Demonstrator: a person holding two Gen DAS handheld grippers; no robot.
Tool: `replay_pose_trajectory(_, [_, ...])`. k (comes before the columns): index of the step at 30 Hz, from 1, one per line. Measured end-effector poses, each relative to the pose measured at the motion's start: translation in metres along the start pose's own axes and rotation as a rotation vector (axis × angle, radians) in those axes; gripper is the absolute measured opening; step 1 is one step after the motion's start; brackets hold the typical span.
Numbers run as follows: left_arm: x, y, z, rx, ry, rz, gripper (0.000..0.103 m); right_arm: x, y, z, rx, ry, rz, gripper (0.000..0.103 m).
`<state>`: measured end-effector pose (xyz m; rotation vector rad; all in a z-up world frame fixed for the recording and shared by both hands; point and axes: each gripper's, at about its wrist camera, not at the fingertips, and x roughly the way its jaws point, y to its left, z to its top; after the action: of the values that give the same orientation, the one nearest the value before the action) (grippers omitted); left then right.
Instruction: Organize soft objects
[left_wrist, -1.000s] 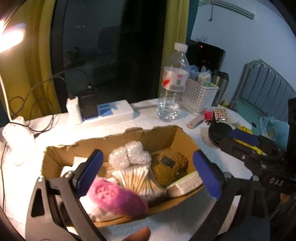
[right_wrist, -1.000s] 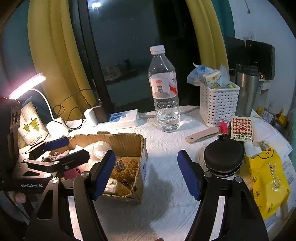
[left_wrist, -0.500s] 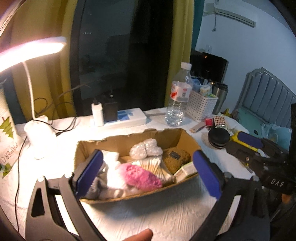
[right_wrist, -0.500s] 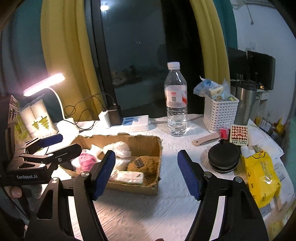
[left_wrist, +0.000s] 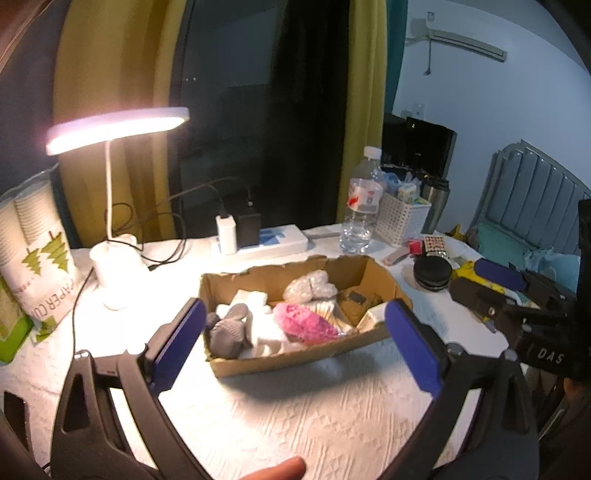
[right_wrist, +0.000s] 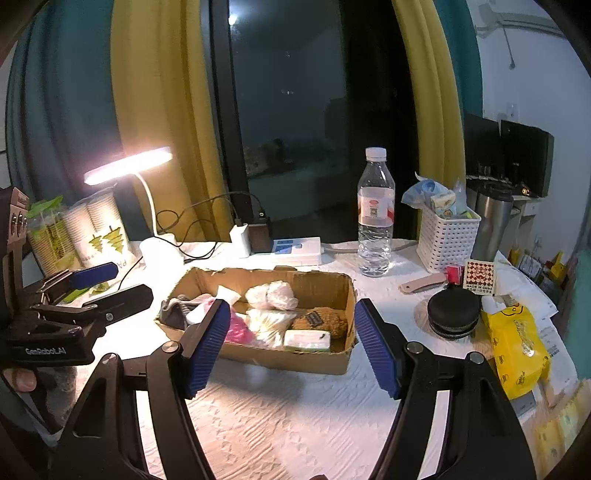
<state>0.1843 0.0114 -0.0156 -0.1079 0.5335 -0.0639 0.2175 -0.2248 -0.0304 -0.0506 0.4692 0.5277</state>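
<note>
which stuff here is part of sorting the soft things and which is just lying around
Part of the job:
cardboard box
pink fluffy item
grey knitted item
brown fuzzy item
cotton swabs

Just lying about:
water bottle
desk lamp
white basket
paper cups
yellow bag

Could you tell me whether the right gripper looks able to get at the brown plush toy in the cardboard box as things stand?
Probably yes. The right gripper is open and empty, and the brown plush toy lies uncovered at the near right end of the open-topped cardboard box, though the white packet beside it crowds one side.
</note>
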Motion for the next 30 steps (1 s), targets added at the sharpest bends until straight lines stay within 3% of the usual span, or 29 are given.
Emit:
replay_pose_trajectory(16, [-0.061, 0.01, -0.02, 0.024, -0.045, 0.034, 0.098, -0.043, 0.041, -0.01, -0.036, -0.034, -0.008, 0.073])
replay_pose_trajectory(28, [-0.118, -0.003, -0.021, 0.056, -0.14, 0.014, 0.099, -0.093, 0.059, -0.01, -0.055, -0.111, -0.05, 0.073])
replay_pose_trajectory(30, [-0.125, -0.005, -0.021, 0.061, -0.155, 0.013, 0.098, -0.102, 0.061, -0.011, -0.056, -0.128, -0.059, 0.077])
